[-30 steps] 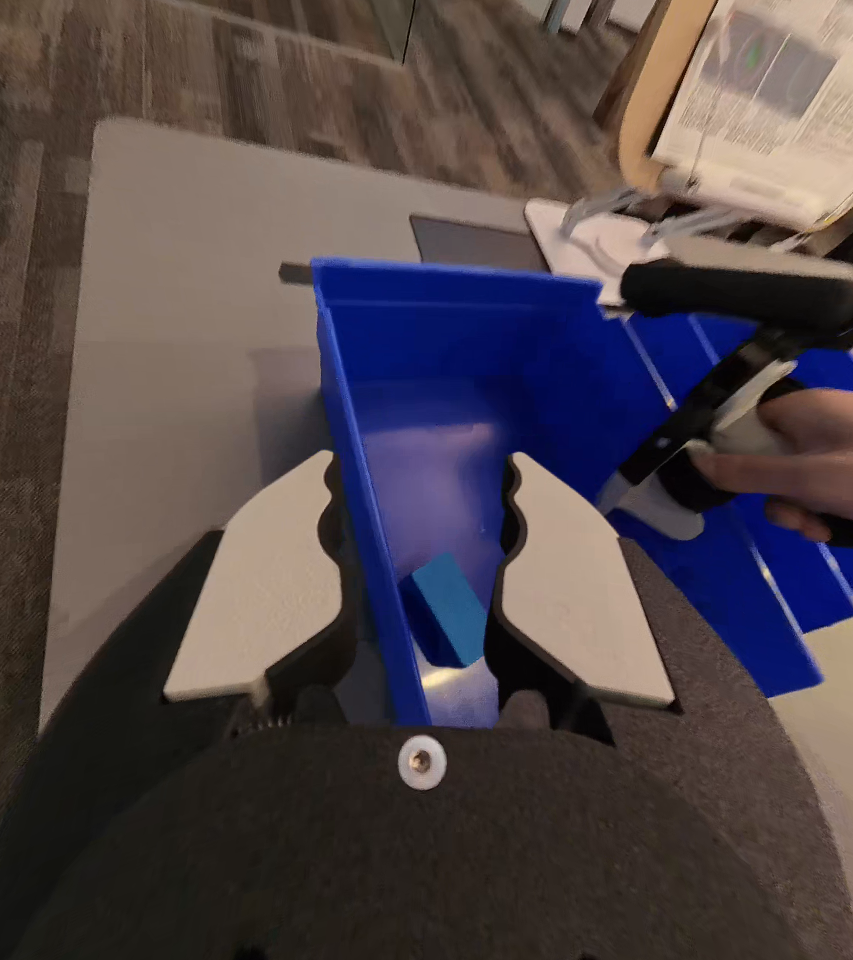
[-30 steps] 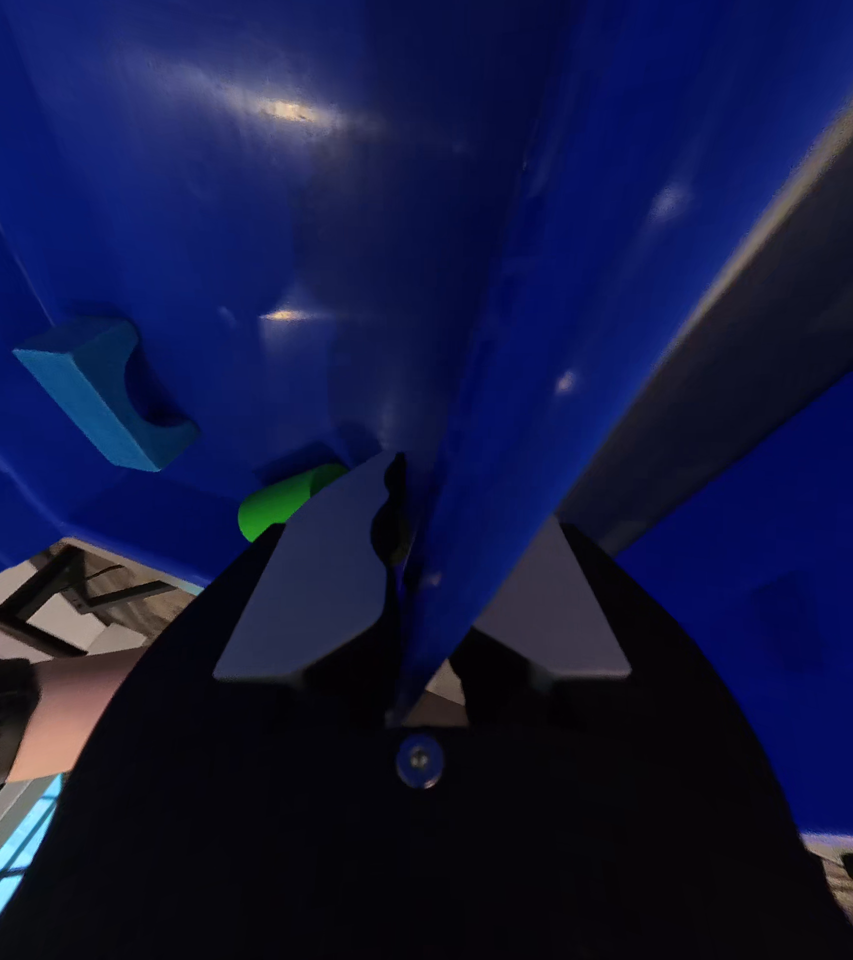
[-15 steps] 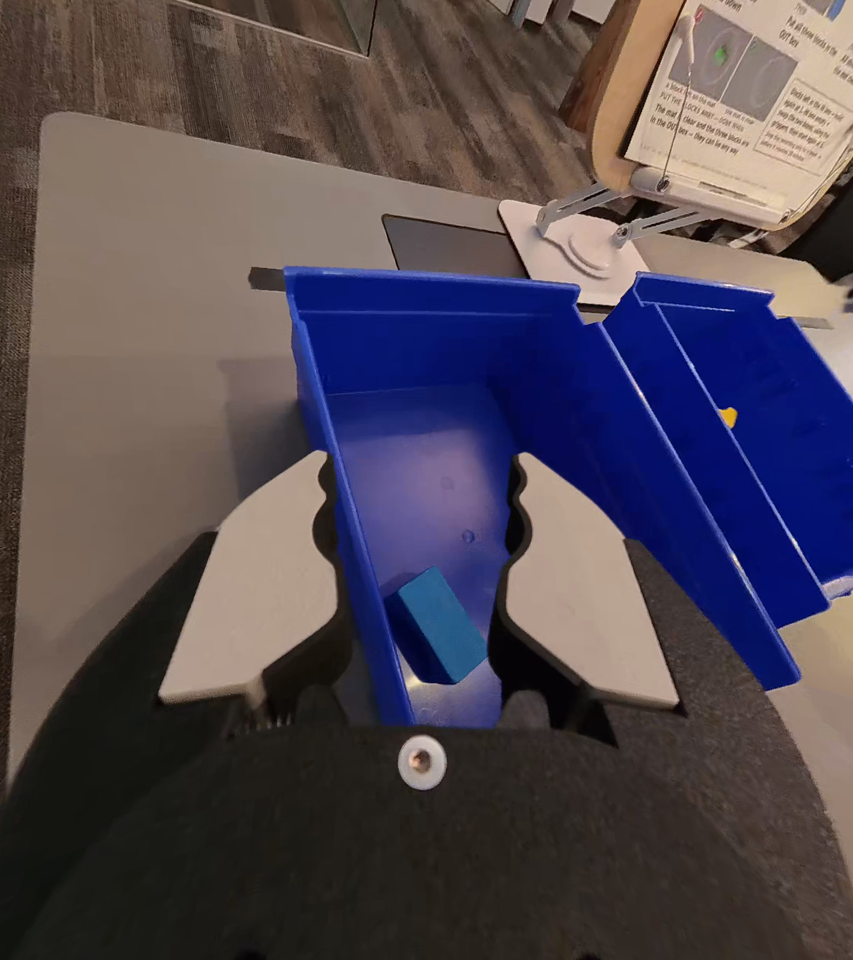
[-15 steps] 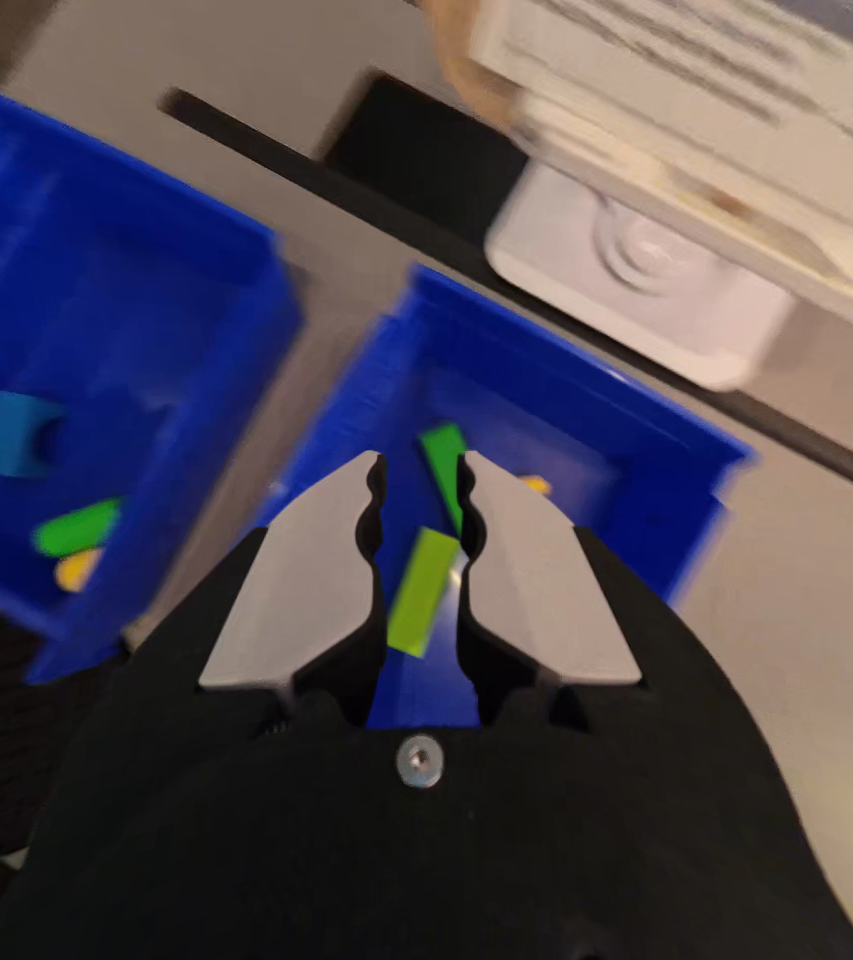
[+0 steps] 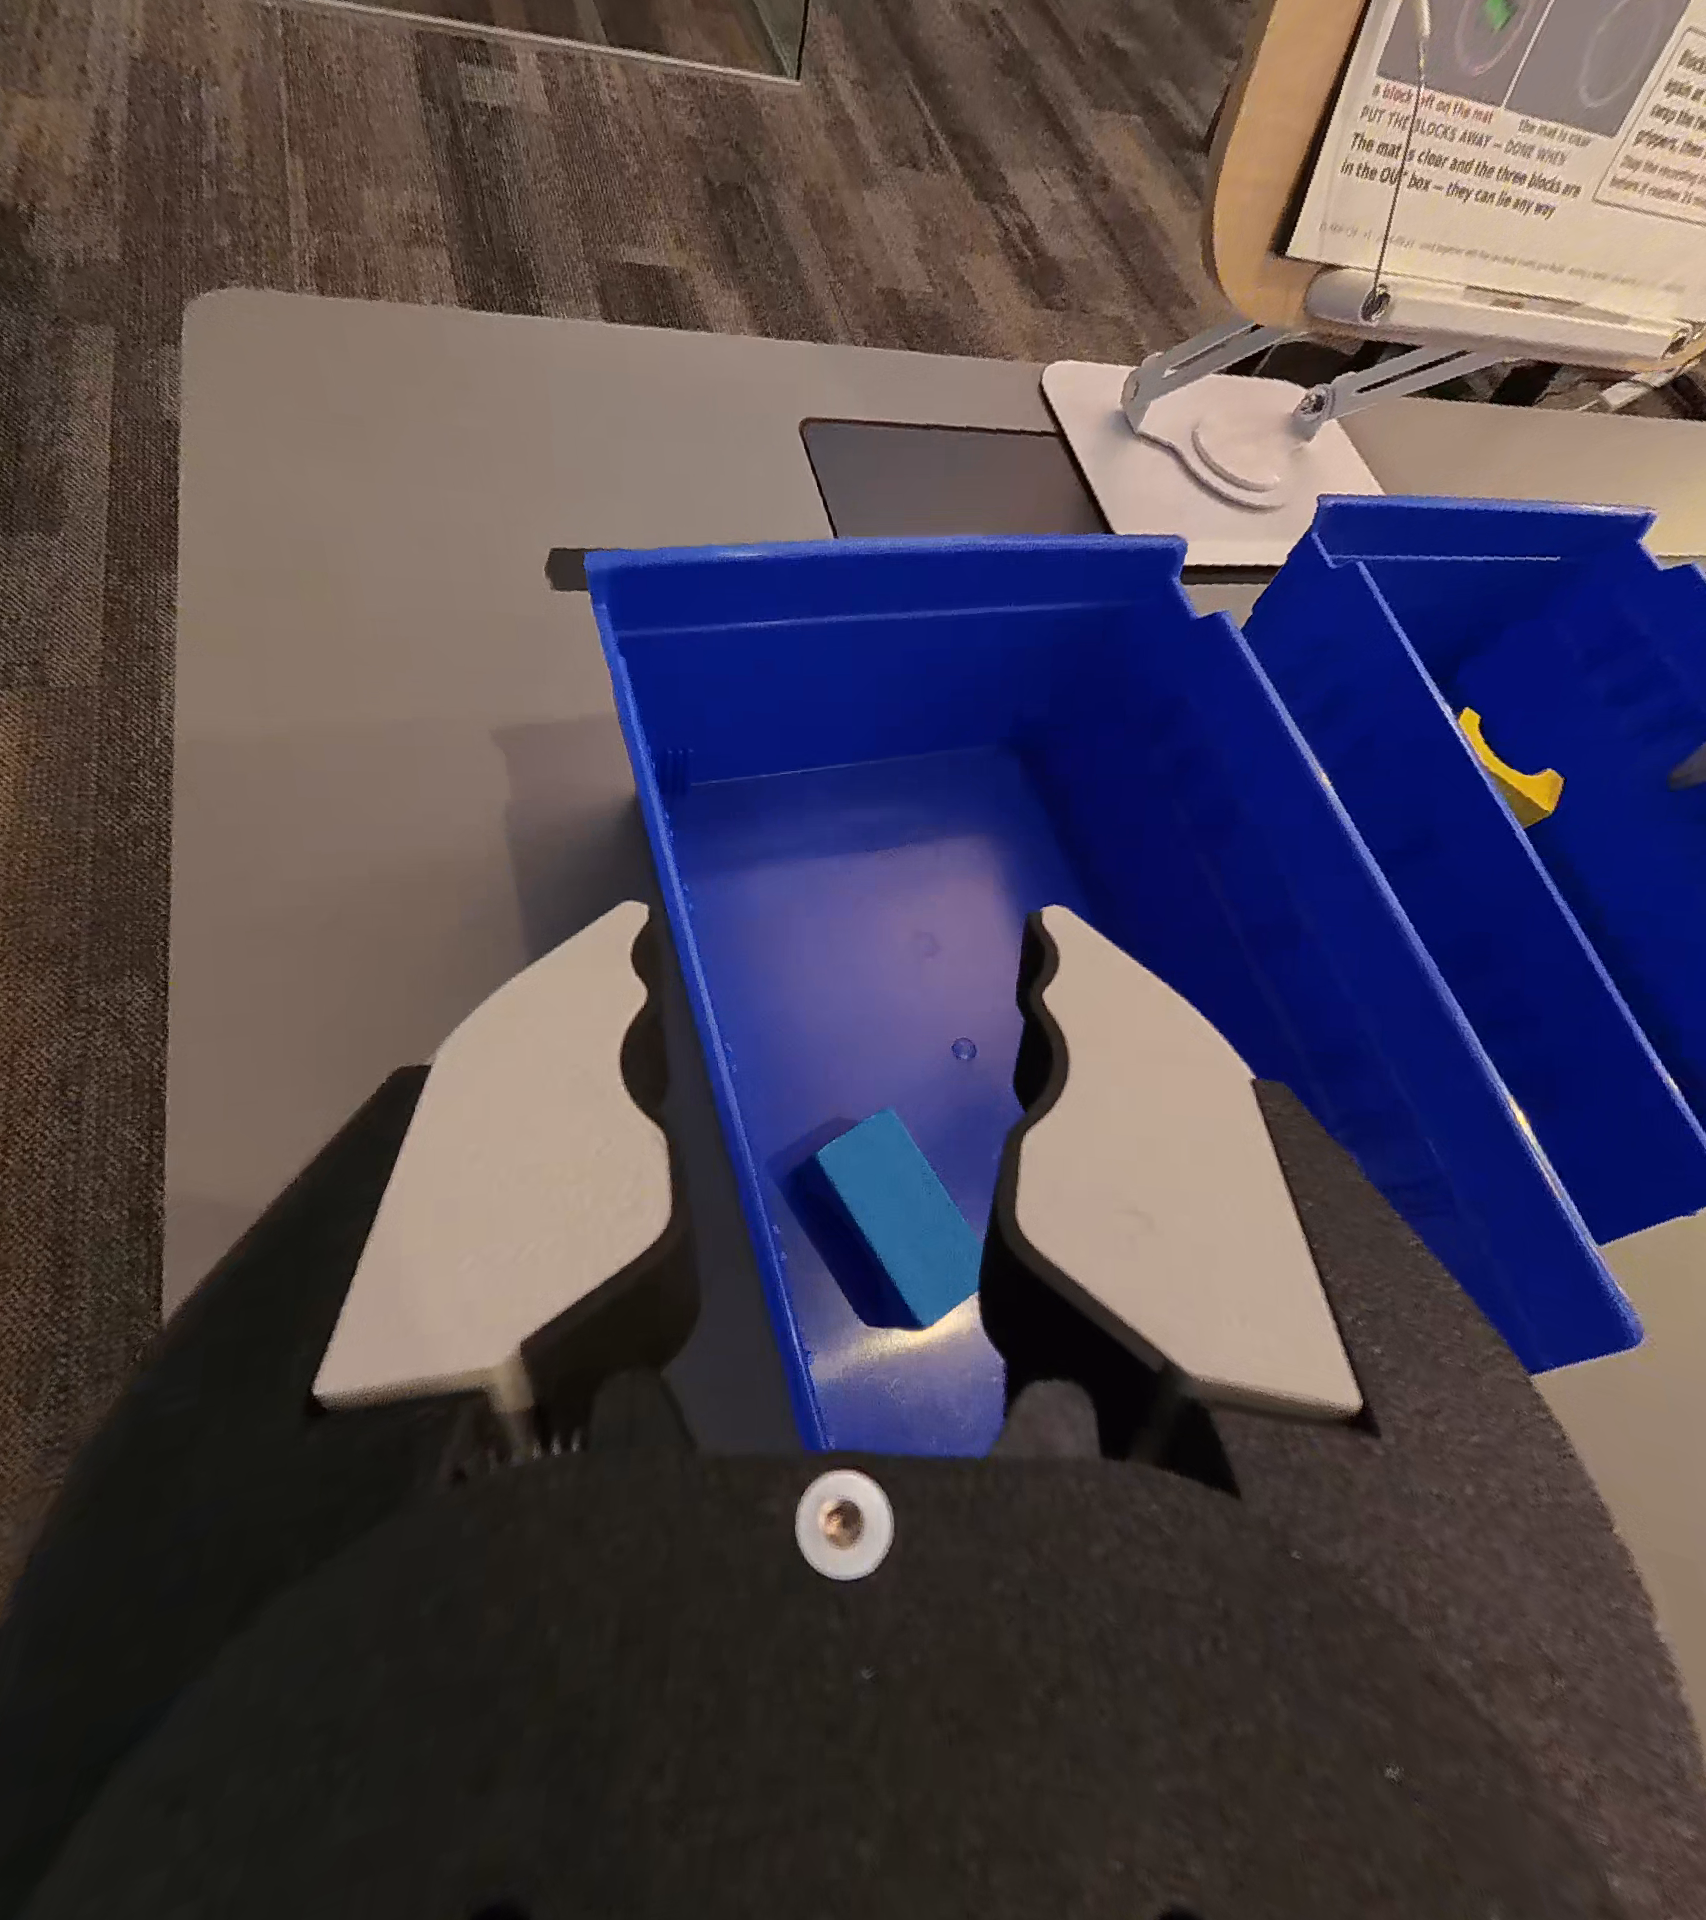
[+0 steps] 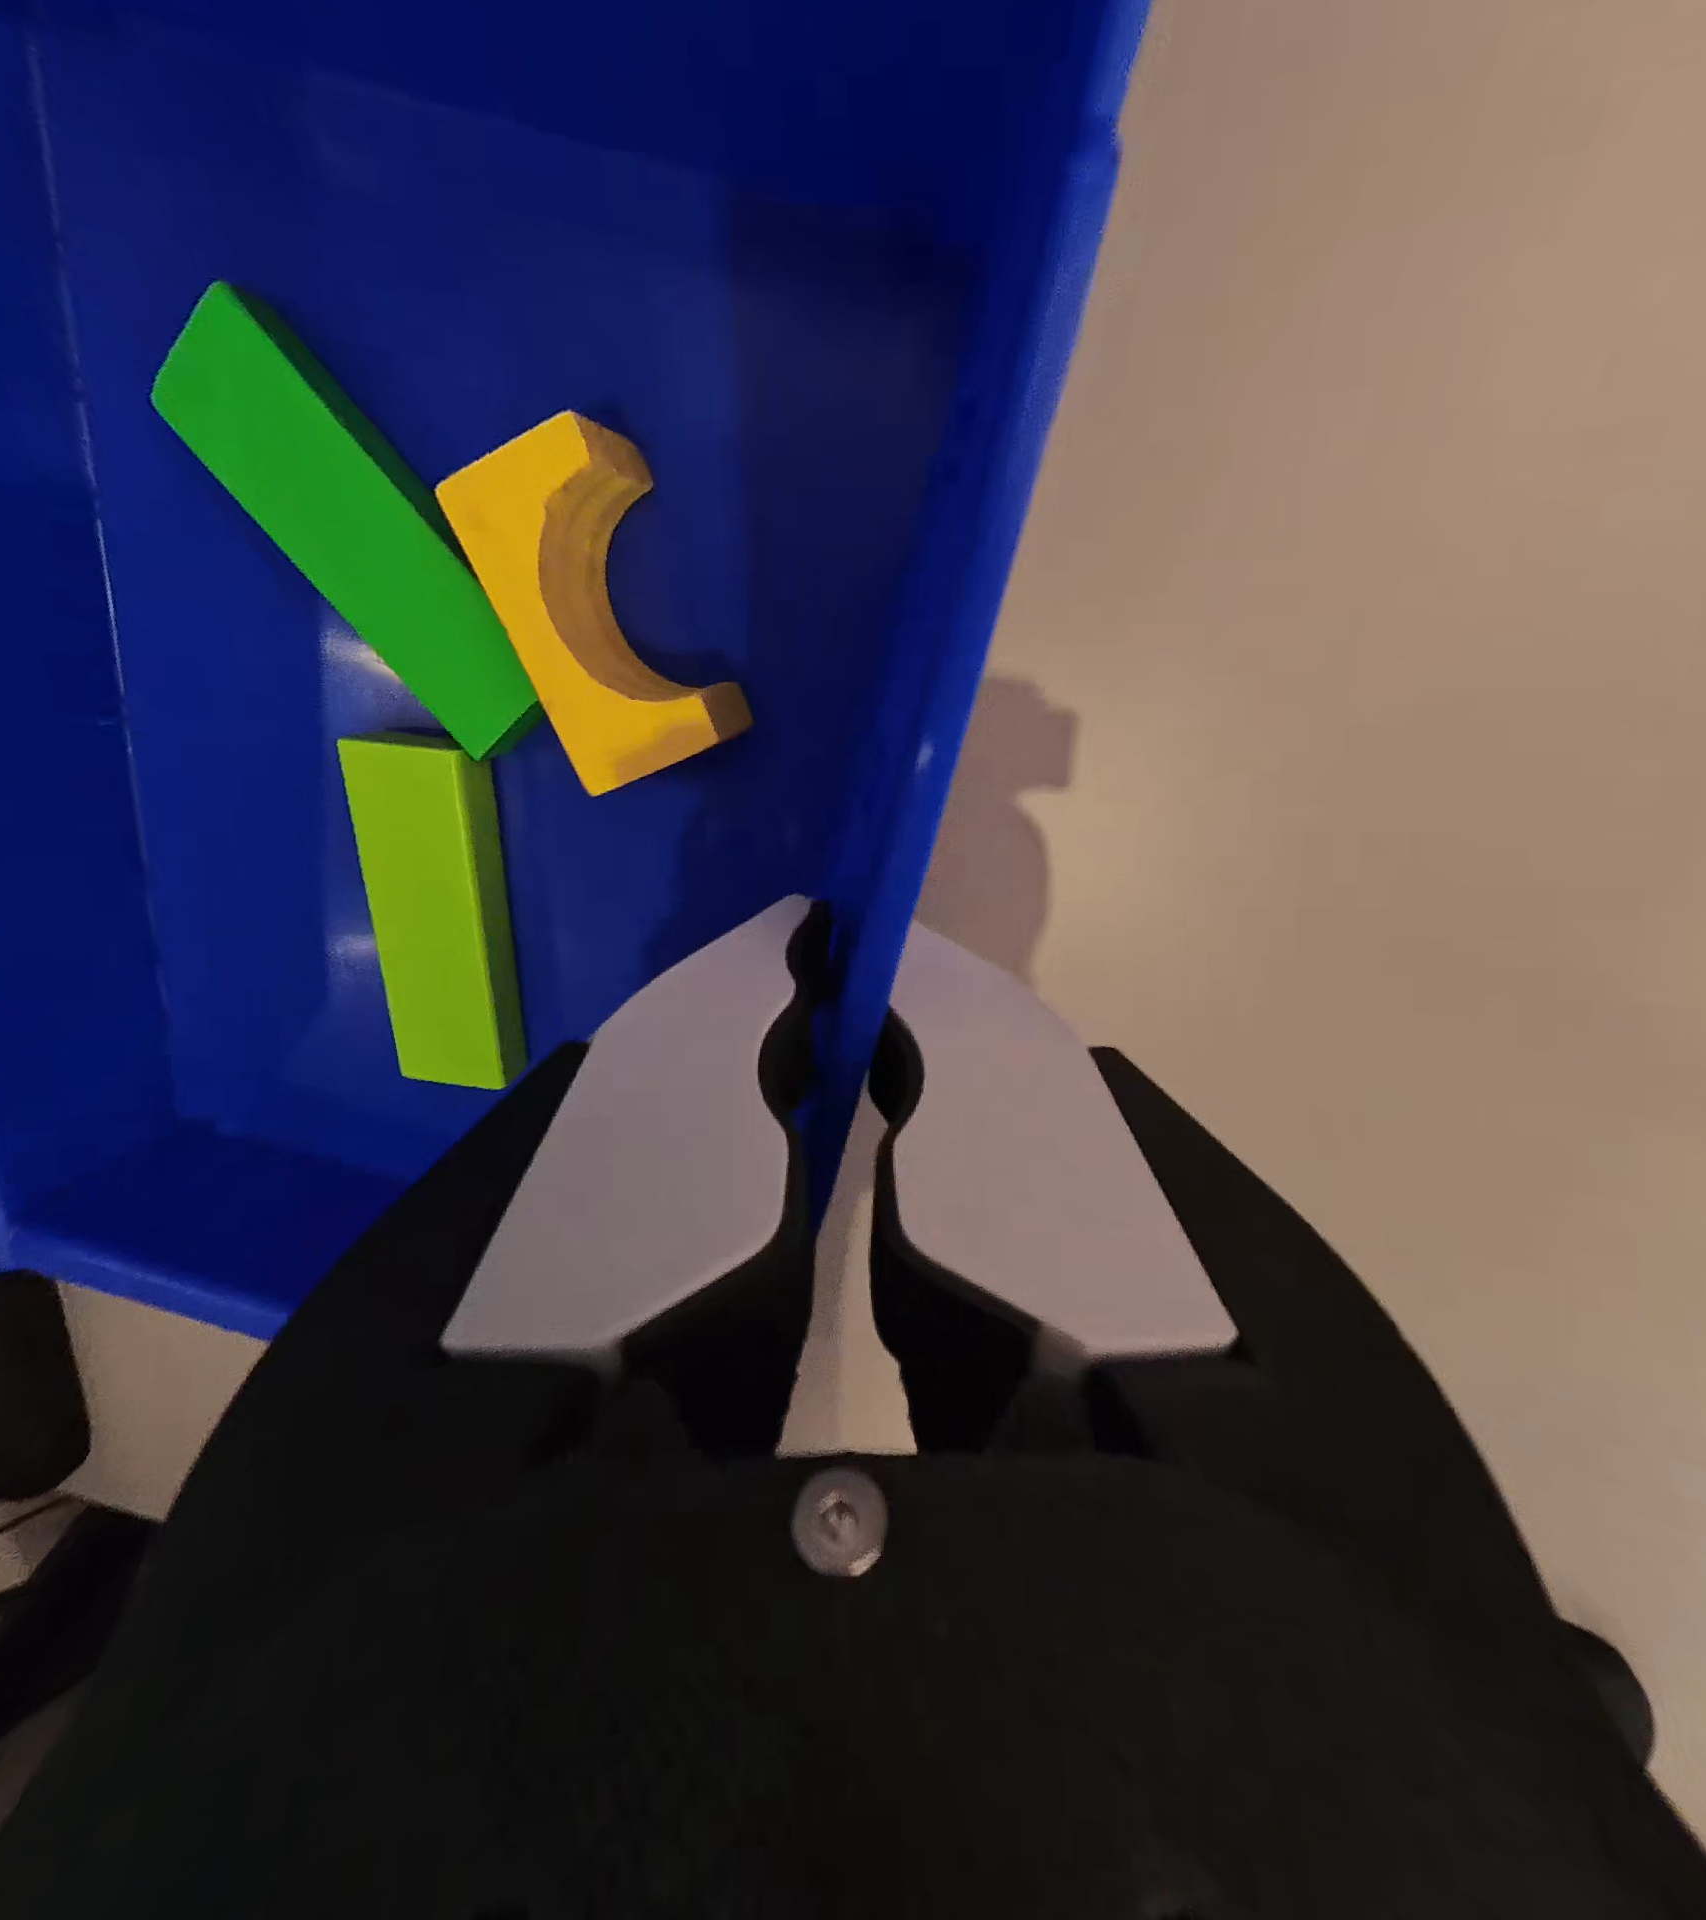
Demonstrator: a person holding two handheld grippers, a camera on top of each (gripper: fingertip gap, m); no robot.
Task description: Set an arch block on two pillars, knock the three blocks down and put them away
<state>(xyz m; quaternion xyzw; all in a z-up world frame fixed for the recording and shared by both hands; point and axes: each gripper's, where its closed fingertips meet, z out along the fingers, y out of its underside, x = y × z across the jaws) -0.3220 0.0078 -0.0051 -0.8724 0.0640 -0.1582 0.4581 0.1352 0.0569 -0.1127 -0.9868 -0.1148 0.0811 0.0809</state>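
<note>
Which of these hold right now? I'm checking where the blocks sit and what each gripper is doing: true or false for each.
1. The right gripper is clamped on the side wall of the blue plastic bin. True.
2. The yellow wooden arch block lies on the table outside that bin. False: it lies on the bin floor.
3. The dark green flat block touches the yellow arch block. True.
4. The left gripper holds the teal block. False: its jaws are open, astride the wall of the other blue bin; the block lies loose inside.
5. The light green rectangular block stands upright. False: it lies flat.
</note>
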